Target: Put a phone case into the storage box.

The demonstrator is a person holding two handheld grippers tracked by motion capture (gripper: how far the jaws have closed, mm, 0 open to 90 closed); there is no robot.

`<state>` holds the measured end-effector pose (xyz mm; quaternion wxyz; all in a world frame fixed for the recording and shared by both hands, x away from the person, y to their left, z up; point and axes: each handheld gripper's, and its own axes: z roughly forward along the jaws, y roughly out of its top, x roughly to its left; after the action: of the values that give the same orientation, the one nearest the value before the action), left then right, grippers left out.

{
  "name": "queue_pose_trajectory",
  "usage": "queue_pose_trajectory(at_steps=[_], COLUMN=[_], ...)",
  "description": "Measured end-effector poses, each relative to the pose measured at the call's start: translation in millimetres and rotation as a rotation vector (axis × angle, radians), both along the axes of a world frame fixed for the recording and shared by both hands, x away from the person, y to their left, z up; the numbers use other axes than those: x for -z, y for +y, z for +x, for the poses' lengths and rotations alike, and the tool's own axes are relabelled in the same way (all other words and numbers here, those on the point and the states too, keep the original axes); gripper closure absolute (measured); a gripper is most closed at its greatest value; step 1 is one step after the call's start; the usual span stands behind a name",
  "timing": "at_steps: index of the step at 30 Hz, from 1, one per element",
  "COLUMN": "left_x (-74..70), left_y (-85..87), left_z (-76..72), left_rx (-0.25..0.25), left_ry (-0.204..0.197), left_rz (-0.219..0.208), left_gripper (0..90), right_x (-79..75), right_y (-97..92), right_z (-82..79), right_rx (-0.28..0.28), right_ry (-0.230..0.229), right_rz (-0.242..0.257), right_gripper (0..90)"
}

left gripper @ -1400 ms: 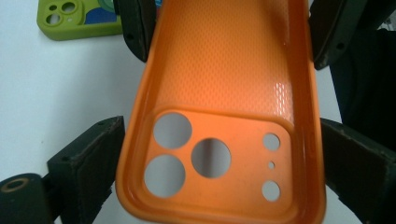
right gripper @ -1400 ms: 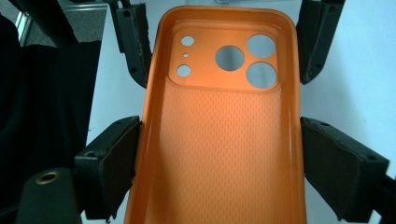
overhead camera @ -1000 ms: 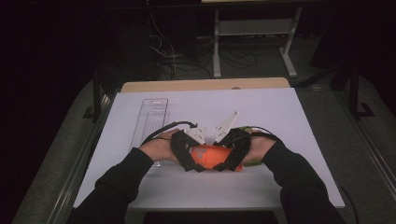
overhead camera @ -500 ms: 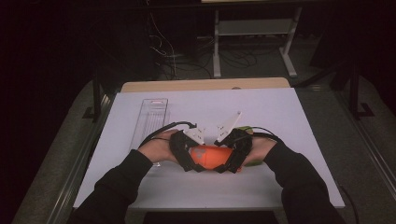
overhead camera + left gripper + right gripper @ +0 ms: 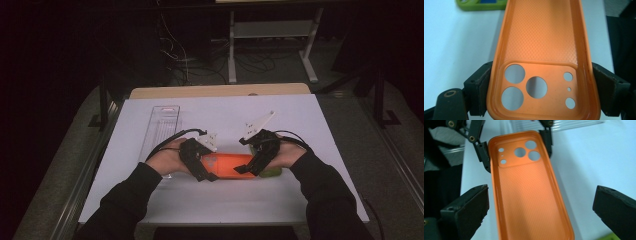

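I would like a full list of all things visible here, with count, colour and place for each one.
phone case: one, orange, near middle of the sheet, open side up, camera end clamped by the left gripper.
green object: one, lime green, beside the case's far end, partly hidden by the right gripper.
clear tray: one, transparent, left part of the sheet.
white sheet: one, covering the table.
left gripper: one, black, shut on the case.
right gripper: one, black, jaws open on either side of the case's other end.

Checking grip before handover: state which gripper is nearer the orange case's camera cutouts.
Left. The left gripper clamps the orange case beside its cutouts; the right gripper straddles the opposite end, jaws open.
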<state>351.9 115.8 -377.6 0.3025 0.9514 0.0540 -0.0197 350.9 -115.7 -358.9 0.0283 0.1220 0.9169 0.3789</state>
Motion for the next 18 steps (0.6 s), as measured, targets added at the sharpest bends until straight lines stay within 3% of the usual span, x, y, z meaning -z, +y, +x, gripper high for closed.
queue_pose_trajectory(at_steps=[1,3,4,8,10,13,14,16,18], left_x=[1.1,1.4,2.7,4.5,4.5,4.7,5.0,5.6,5.6], left_y=[1.6,2.6,4.9,7.6,10.4,11.9,12.3,13.2,14.9], left_z=[0.4,0.7,1.8,2.1,2.5,1.5,1.5,1.3,1.6], left_rx=[-0.033,-0.042,-0.077,-0.133,-0.181,-0.212,-0.222,-0.252,-0.273], left_ry=[-0.005,-0.002,0.004,0.005,-0.002,-0.010,-0.011,-0.019,-0.023], left_rz=[0.003,0.004,-0.002,-0.011,-0.007,-0.002,0.000,-0.004,-0.007], left_gripper=[15.6,15.6,15.6,15.6,15.6,15.5,15.5,15.5,15.5], right_x=[-0.8,-1.4,-1.8,-2.1,-2.4,-1.2,-1.4,0.8,2.3], right_y=[-4.6,-8.7,-11.2,-18.0,-22.2,-26.1,-26.5,-30.3,-31.9], right_z=[0.6,1.3,1.7,2.5,0.9,1.4,-0.3,-1.1,-1.2], right_rx=[0.031,0.057,0.073,0.129,0.186,0.213,0.243,0.287,0.297], right_ry=[0.001,-0.005,-0.003,0.003,0.032,0.032,0.056,0.049,0.033], right_rz=[0.007,0.020,0.021,0.034,0.041,0.044,0.059,0.062,0.062], right_gripper=[0.0,0.0,0.0,0.0,0.0,0.0,0.0,0.0,0.0])
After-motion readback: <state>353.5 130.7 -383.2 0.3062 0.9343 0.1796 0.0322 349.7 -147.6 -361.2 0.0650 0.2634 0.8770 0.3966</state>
